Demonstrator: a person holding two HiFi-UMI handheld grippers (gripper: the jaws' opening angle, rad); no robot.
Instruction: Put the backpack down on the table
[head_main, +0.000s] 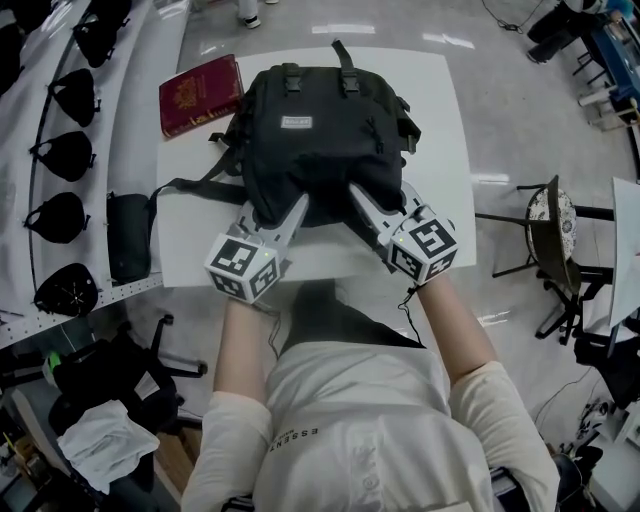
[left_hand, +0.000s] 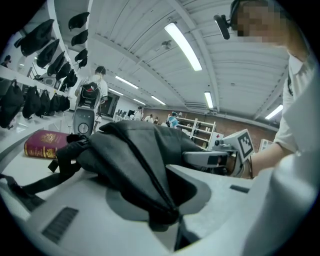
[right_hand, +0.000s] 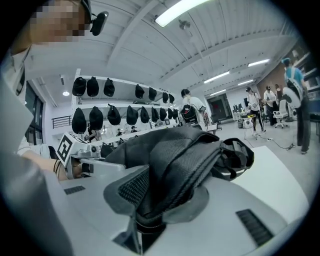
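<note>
A black backpack (head_main: 320, 130) lies flat on the white table (head_main: 445, 130), its top handle pointing away from me. My left gripper (head_main: 287, 213) is shut on the fabric at the near left corner of the bag. In the left gripper view, a fold of the backpack (left_hand: 135, 150) is pinched between the jaws of that gripper (left_hand: 165, 220). My right gripper (head_main: 365, 205) is shut on the near right corner. In the right gripper view, mesh-lined fabric of the backpack (right_hand: 185, 150) is bunched between the jaws of the right gripper (right_hand: 145, 220). One shoulder strap (head_main: 185, 185) trails off to the left.
A red book (head_main: 200, 93) lies at the table's far left corner, close to the bag. A black pouch (head_main: 128, 235) sits beside the table's left edge. Shelves of black caps (head_main: 60, 150) run along the left. A chair (head_main: 550, 230) stands to the right.
</note>
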